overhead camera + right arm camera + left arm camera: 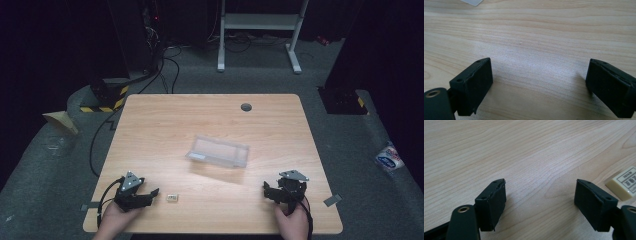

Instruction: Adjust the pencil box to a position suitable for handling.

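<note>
A: We start with the eraser (172, 198), a small pale block with a printed label, lying flat on the near left part of the table (165, 125). It sits just right of our left gripper (150, 196), apart from it; in the left gripper view it lies beyond the right jaw, outside the gap.

B: And our left jaws stand wide with only bare wood between them. Nothing is held.

A: Farther off, near the table's middle, we see the clear plastic box (218, 152), long and shallow, set at a slant. We cannot tell whether anything is in it; it looks see-through down to the wood.

B: Our right gripper (272, 191) rests at the near right, well apart from the eraser and the box. Its jaws are spread wide too, with nothing between them.

A: The table is light wood with rounded corners and a round cable port (246, 107) near its far edge. Around it we see grey carpet, black cables (170, 70) and a white frame stand (260, 30) in a dark room.
</note>
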Motion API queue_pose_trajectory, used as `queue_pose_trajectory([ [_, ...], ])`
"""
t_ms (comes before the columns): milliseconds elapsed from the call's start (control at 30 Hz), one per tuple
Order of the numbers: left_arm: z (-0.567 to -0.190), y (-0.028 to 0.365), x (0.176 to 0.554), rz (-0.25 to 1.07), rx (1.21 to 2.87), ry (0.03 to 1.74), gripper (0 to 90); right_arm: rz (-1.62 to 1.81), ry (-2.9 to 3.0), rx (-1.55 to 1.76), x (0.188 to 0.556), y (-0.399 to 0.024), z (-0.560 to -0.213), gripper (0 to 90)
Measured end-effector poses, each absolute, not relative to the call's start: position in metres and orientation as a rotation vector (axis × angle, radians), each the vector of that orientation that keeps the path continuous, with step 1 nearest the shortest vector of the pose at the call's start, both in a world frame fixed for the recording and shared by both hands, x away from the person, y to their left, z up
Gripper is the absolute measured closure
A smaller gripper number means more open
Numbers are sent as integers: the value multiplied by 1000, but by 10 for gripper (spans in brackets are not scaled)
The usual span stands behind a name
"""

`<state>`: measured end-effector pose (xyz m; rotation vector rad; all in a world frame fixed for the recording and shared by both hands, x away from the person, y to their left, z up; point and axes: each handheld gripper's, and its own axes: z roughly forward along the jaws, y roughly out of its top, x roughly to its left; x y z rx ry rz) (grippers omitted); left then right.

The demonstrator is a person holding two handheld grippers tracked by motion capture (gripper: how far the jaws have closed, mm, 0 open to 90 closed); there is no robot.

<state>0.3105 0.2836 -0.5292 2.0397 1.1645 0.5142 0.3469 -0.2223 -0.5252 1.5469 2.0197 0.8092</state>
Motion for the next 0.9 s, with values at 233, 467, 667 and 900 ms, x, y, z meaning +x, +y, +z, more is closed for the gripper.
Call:
queue_pose_trajectory([
  [233,-529,284,311,514,2042,1164,258,811,2019,1543,347,-222,-525,68],
  [467,-529,283,311,524,2046,1161,258,810,2022,1544,347,-222,-525,68],
  [667,-529,283,311,523,2051,1161,259,820,2043,1526,348,-224,-525,67],
  [900,-529,283,311,518,2045,1163,259,860,2053,1480,349,-219,-519,170],
])
